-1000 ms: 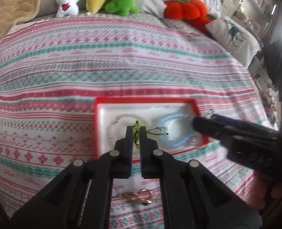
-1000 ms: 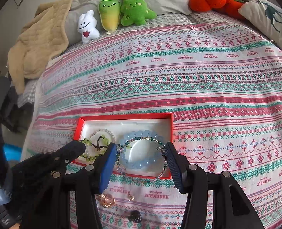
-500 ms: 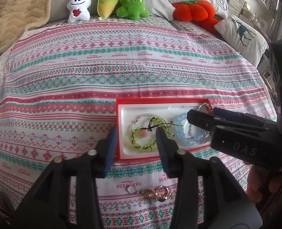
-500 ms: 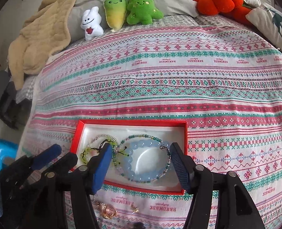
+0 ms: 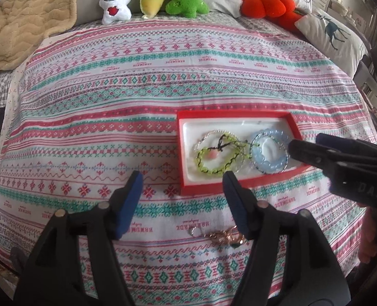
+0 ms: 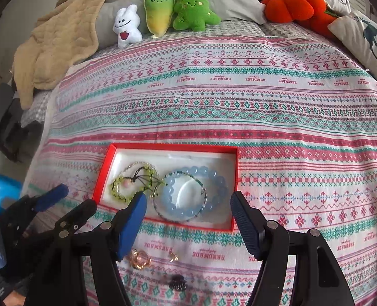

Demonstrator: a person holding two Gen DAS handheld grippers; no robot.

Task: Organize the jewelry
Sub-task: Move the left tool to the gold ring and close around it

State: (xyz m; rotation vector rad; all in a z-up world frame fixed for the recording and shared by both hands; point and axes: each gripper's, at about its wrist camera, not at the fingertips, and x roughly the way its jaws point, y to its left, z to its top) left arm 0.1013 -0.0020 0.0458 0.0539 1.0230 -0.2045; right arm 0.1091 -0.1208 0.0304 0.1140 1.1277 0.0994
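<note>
Since a second ago the left gripper has let go of the green beaded bracelet, drawn back toward the person and spread its jaws wide; it holds nothing. The right gripper has also backed off a little and stands wide apart, empty.

The red tray, the biggest piece, lies just ahead of both grippers, its long axis running across the right gripper's view; being a stiff, light card box, it would probably slide on the bedspread if nudged. Inside it, straight ahead between the right fingers, sits the blue bead bracelet, ringed by a thin beaded strand: likely smooth, rolling beads, best pinched across one side of the loop. To its left lies the green one, flat, its dark cord pointing toward the blue bracelet; limp and light, the cord could snag.

Nearer than the tray, below the right gripper's left finger, the gold trinkets lie on the cloth, with a small dark clip closer in. These look tiny and fiddly; they call for a low, square pinch.
</note>
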